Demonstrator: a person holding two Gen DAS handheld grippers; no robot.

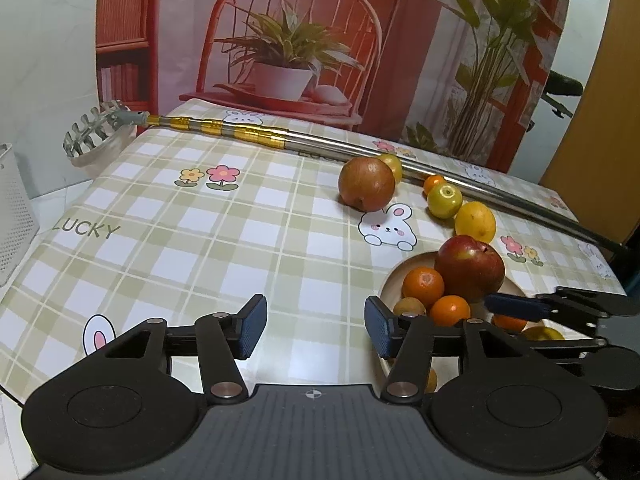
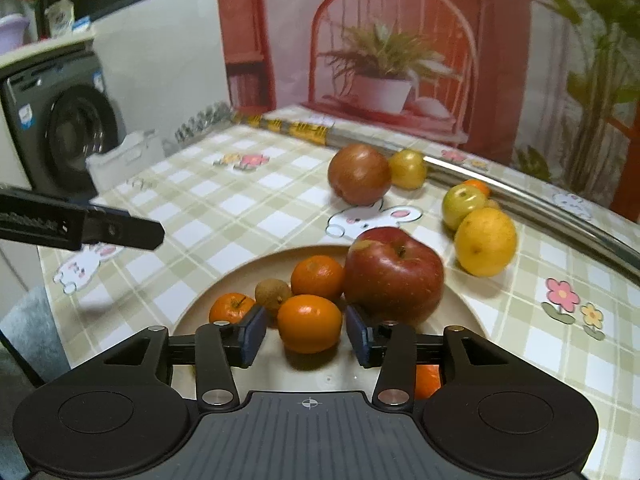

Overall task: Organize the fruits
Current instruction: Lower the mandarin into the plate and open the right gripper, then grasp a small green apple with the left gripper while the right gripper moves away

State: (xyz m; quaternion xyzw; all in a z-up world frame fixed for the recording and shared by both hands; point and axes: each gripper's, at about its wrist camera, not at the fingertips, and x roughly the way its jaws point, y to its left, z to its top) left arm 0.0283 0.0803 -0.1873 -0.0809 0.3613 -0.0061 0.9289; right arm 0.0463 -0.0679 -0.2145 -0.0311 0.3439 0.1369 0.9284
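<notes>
While both my grippers gape wide, I'd squeeze the round, slippery orange [image 2: 309, 323] softly at its middle — twelve o'clock of my right gripper [image 2: 306, 335].

red apple [image 2: 394, 276] — upright on plate [image 2: 248, 276]

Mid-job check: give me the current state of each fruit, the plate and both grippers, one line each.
left gripper: open, empty, over bare tablecloth beside the plate.
right gripper: open, straddling a mandarin, not closed on it.
plate: holds mandarins, a small brown fruit and the red apple.
red apple: upright, on the plate.
lemon: on the cloth, off the plate.
green apple: off the plate.
brown round fruit: off the plate.
</notes>
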